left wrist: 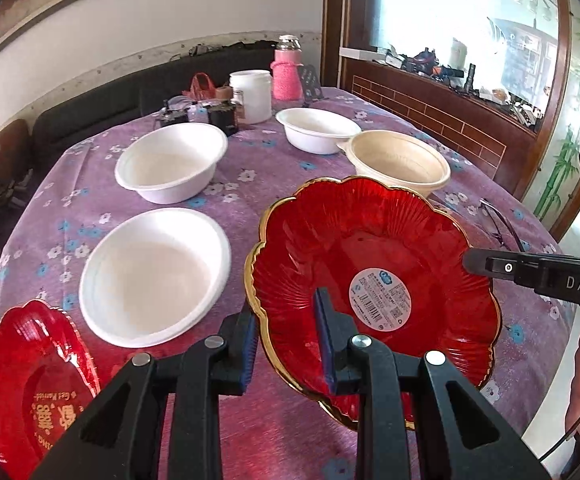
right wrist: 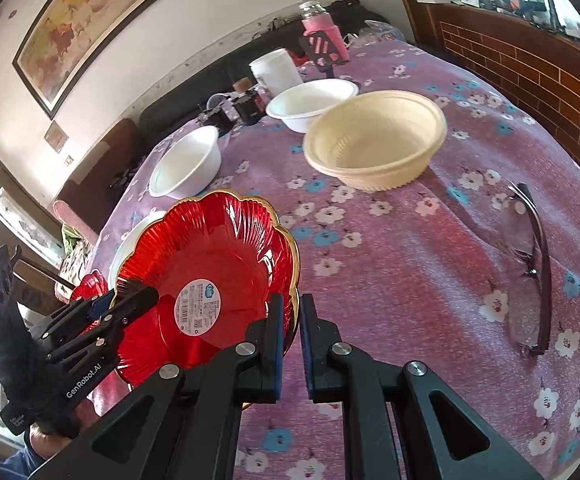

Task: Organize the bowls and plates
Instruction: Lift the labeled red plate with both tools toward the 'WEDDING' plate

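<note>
The red plate (left wrist: 373, 292) with the gold scalloped rim is hanging tilted above the worktop (left wrist: 274, 160), sticker face turned up toward both cameras. The left gripper (left wrist: 286, 344) is straddling its near rim with fingers apart, while the right gripper (right wrist: 290, 336) is pinching the opposite rim between nearly closed fingers. Only the left view is showing a second red plate (left wrist: 30, 388); the right view is showing eyeglasses (right wrist: 529, 272) fully. White bowls (left wrist: 158, 276) are sitting on the purple flowered cloth.

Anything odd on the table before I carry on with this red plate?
A pair of glasses lies folded on the tablecloth, right of the red plate and near the beige bowl: not tableware, and easily knocked.
</note>
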The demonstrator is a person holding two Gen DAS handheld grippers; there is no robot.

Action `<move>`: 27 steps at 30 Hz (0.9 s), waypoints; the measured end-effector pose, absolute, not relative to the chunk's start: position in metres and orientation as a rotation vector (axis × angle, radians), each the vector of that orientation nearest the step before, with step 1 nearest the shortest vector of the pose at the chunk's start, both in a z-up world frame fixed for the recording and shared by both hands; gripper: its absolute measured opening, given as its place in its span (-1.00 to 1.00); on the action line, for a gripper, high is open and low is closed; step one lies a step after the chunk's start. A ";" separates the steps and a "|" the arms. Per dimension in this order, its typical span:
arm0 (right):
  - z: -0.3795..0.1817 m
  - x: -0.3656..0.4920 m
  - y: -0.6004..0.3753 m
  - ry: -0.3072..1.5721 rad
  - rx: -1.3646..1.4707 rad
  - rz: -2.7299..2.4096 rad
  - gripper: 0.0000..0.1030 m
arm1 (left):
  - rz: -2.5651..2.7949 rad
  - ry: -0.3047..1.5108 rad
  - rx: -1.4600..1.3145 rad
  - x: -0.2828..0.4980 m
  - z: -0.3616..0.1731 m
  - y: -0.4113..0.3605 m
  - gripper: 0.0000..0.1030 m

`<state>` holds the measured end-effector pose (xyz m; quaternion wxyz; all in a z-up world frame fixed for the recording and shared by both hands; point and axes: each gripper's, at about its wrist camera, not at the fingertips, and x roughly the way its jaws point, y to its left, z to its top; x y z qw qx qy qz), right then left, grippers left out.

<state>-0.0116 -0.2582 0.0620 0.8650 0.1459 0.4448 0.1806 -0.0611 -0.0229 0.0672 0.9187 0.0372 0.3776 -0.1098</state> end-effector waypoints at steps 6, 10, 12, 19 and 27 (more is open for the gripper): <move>0.068 -0.011 -0.241 0.930 0.288 0.399 -0.81 | -0.203 0.765 0.045 -0.066 0.070 -0.005 -0.53; 0.072 -0.009 -0.228 0.929 0.269 0.413 -0.81 | -0.183 0.753 0.025 -0.070 0.074 0.007 -0.53; 0.074 -0.009 -0.222 0.926 0.258 0.423 -0.81 | -0.172 0.745 0.011 -0.072 0.077 0.015 -0.53; 0.084 -0.007 -0.197 0.917 0.227 0.464 -0.81 | -0.133 0.726 -0.026 -0.081 0.085 0.040 -0.49; 0.098 -0.008 -0.144 0.906 0.161 0.562 -0.81 | -0.053 0.699 -0.088 -0.107 0.095 0.088 -0.43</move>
